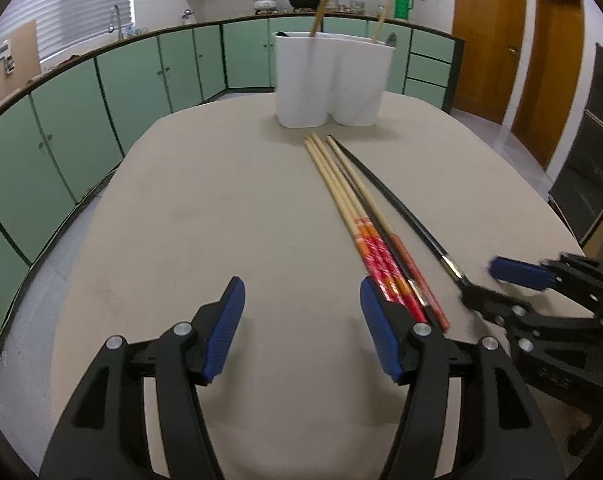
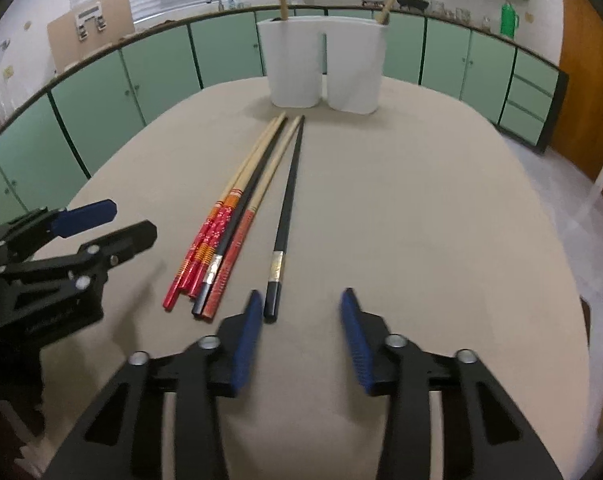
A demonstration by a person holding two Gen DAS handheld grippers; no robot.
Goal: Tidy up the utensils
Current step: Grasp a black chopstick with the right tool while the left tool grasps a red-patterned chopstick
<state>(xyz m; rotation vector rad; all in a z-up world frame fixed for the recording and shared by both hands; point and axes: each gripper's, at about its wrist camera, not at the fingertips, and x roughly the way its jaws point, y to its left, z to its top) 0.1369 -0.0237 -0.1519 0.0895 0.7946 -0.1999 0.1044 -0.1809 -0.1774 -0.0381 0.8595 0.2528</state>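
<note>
Several chopsticks lie in a bundle (image 1: 365, 220) (image 2: 237, 208) on the beige table, wooden with red ends, plus one dark one among them. A lone black chopstick (image 2: 287, 208) (image 1: 401, 204) lies just right of the bundle. A white two-compartment holder (image 1: 333, 80) (image 2: 325, 64) stands at the far side with a wooden chopstick upright in each compartment. My left gripper (image 1: 301, 304) is open and empty, left of the bundle's near ends. My right gripper (image 2: 301, 312) is open and empty, its left finger beside the black chopstick's near end.
The beige table (image 1: 205, 220) (image 2: 441, 220) stretches ahead, with green cabinets (image 1: 133, 76) curving behind it. A wooden door (image 1: 485, 40) is at the right. Each gripper shows in the other's view, the right (image 1: 501, 284) and the left (image 2: 113, 224).
</note>
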